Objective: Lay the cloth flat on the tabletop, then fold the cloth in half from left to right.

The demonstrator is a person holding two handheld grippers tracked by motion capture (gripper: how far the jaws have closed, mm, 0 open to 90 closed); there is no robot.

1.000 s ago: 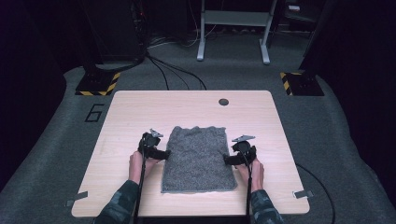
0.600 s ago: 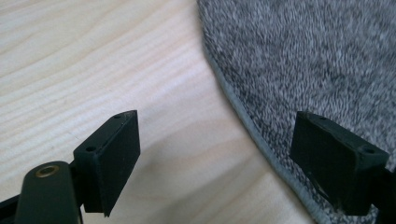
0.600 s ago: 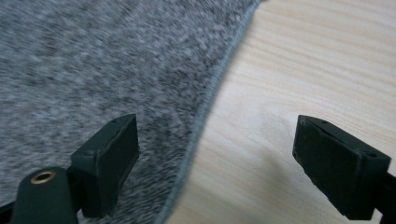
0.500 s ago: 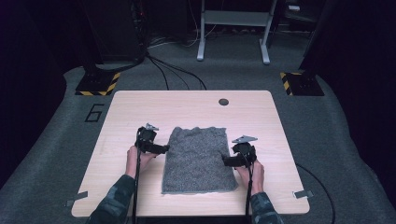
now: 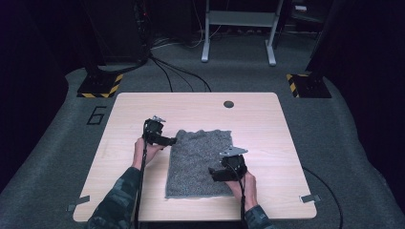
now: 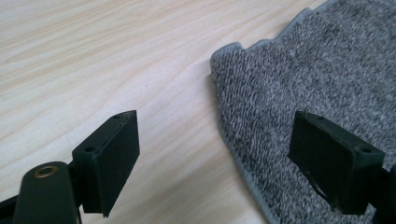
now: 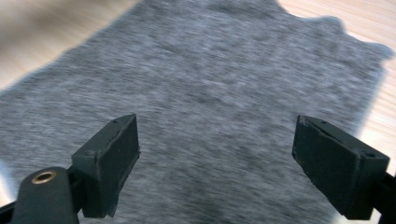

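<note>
A grey knitted cloth (image 5: 196, 157) lies flat in the middle of the light wooden table (image 5: 267, 124). My left gripper (image 5: 171, 140) is at the cloth's left edge near its far corner, jaws pointing right. In the left gripper view it (image 6: 229, 158) is open, one jaw over bare wood, the other over the cloth (image 6: 317, 79). My right gripper (image 5: 213, 174) hovers over the near right part of the cloth, pointing left. The blurred right gripper view has it (image 7: 231, 163) open above the cloth (image 7: 210, 88), with nothing between the jaws.
A small dark round hole (image 5: 229, 104) sits near the table's far edge. Grey tape strips (image 5: 308, 198) mark the near corners. Beyond the table are cables (image 5: 176, 71), a metal stand (image 5: 239, 33) and yellow-black striped bases (image 5: 101, 86) on the grey floor.
My right gripper has moved left and nearer, from the cloth's right edge to over the cloth. My left gripper has shifted slightly farther along the left edge.
</note>
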